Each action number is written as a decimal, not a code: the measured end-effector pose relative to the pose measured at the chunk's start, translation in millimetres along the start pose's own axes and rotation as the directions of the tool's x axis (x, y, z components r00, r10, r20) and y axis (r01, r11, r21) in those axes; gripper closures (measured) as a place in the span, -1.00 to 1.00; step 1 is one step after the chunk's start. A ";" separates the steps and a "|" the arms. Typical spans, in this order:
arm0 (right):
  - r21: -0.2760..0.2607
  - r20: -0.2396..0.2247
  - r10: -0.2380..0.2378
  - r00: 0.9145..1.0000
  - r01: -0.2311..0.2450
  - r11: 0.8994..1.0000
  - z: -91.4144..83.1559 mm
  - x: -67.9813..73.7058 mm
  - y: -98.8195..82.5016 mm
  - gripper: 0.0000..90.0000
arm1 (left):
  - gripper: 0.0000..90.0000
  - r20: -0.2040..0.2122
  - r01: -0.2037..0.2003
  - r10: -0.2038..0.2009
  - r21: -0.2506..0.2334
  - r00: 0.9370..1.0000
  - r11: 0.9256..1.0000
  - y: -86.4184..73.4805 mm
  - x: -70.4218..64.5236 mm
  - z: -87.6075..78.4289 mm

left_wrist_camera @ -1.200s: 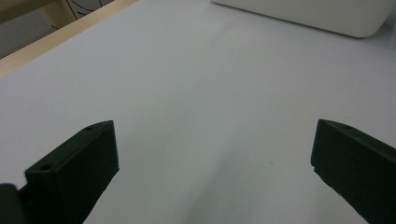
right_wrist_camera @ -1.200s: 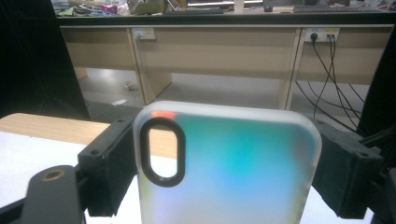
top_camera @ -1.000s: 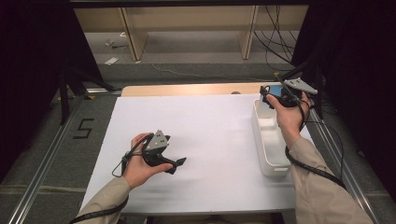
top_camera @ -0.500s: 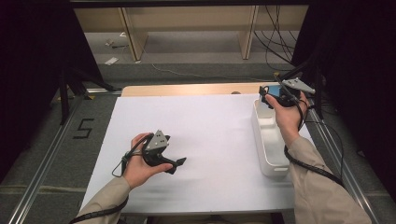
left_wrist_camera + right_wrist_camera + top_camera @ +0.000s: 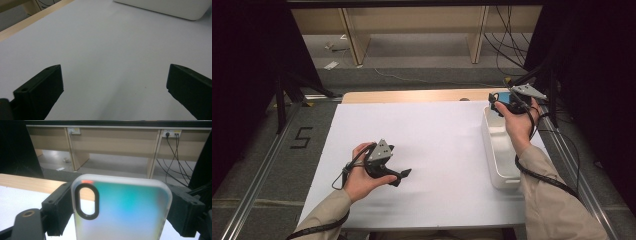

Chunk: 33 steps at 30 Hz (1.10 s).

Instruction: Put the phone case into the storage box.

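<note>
Right gripper view: nothing has shifted; the right gripper stays clamped on the phone case, at two o'clock above the bin. The left gripper rests open, so placing is pending.

L claw held low in the L hand, jaws wide apart w/ nothing between; R claw raised at arm's length, forearm extended, jaws clamped on sth.
</note>
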State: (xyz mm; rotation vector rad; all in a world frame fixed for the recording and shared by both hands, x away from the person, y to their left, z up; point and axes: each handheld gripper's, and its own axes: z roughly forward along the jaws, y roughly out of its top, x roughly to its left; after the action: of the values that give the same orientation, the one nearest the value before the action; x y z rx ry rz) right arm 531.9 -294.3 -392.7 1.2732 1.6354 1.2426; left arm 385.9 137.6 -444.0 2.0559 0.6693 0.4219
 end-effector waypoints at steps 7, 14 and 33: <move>0.006 0.004 -0.004 1.000 0.004 1.000 2.8 -0.8 -1.2 -0.59 | -0.99 0.001 0.000 0.000 -0.003 1.000 1.000 0.0 -0.1 0.2; 0.016 0.010 -0.007 1.000 0.007 1.000 4.9 -1.8 -2.6 -0.59 | -0.99 0.002 0.001 -0.001 -0.003 1.000 1.000 0.0 -0.1 0.1; 0.031 0.016 -0.022 1.000 0.021 0.999 13.1 -2.0 -6.4 -0.60 | -0.99 0.002 0.001 -0.001 -0.001 1.000 1.000 -0.1 0.1 0.0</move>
State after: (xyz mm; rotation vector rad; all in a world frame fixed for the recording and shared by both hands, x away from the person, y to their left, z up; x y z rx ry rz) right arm 542.7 -293.2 -402.6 1.2777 1.6580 1.1952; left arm 385.9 137.7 -444.1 2.0548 0.6684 0.4198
